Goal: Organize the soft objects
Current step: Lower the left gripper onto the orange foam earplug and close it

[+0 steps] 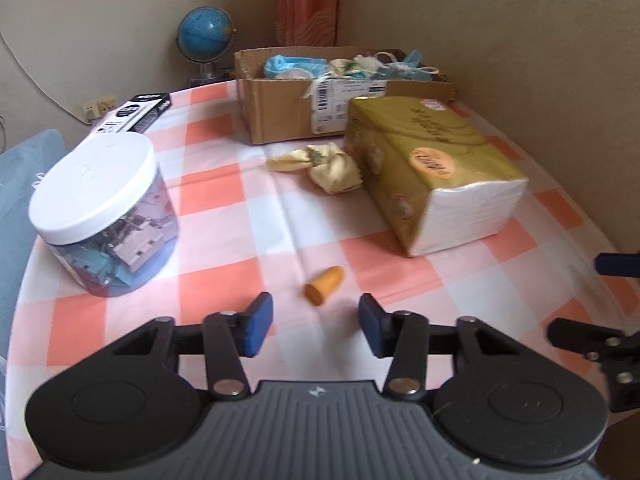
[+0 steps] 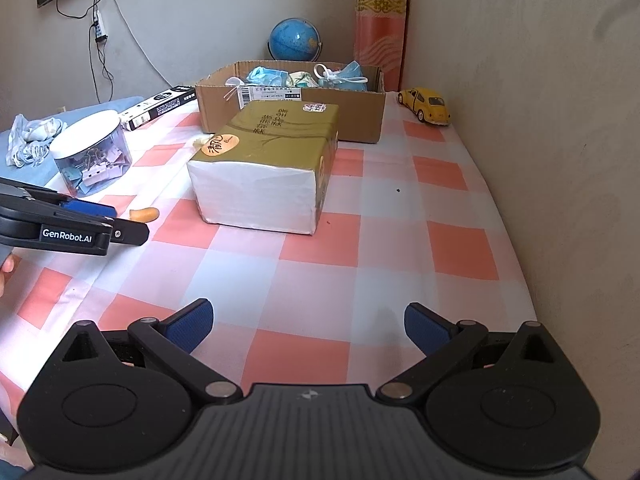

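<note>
A small orange foam earplug [image 1: 323,285] lies on the checked tablecloth just ahead of my open, empty left gripper [image 1: 316,328]; it also shows in the right wrist view [image 2: 145,214]. A crumpled cream cloth [image 1: 320,166] lies beyond it, beside a gold tissue pack [image 1: 432,168]. A cardboard box [image 1: 288,110] at the back holds blue masks and other soft items [image 2: 308,76]. My right gripper [image 2: 308,326] is open and empty over the cloth, well in front of the tissue pack [image 2: 268,160]. The left gripper [image 2: 100,220] shows at the left of that view.
A clear jar of binder clips with a white lid [image 1: 106,210] stands at the left. A black-and-white box [image 1: 134,114] and a blue globe [image 1: 206,40] are behind. A yellow toy car [image 2: 426,105] sits by the right wall. White cords lie on a blue cushion [image 2: 30,142].
</note>
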`<state>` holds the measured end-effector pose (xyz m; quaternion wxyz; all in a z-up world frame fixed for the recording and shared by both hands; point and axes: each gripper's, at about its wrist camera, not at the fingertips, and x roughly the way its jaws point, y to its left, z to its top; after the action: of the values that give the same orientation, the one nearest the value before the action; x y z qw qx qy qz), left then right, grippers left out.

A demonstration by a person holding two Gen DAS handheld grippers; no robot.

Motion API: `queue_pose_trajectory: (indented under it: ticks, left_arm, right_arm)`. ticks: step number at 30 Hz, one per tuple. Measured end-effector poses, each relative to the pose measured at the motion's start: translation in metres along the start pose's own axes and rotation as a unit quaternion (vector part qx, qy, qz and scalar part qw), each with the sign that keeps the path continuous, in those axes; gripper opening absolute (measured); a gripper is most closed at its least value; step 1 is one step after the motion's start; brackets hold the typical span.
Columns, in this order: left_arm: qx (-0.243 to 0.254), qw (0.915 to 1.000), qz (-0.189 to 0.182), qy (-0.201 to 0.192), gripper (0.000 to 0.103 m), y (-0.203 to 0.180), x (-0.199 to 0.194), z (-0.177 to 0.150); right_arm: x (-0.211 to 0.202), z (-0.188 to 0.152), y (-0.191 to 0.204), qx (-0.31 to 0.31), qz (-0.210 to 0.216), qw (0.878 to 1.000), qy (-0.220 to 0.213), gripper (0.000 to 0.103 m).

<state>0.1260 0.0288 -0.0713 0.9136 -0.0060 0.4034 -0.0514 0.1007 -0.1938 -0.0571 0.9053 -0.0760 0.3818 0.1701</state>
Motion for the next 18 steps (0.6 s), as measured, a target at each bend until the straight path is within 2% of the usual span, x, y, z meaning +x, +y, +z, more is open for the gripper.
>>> queue_pose_trajectory:
  ticks: [5,18]
  left_arm:
    - [0.003,0.9998,-0.022,0.004,0.045,-0.010,0.001,0.001]
    - [-0.008,0.9999,-0.010,-0.005,0.045,-0.007,0.019,0.016]
  right_arm:
    - [0.002,0.000,-0.001,0.003,0.000,1.000,0.002,0.103]
    - [0.006,-0.001,-0.005,0.006,-0.006,1.000,0.005,0.103]
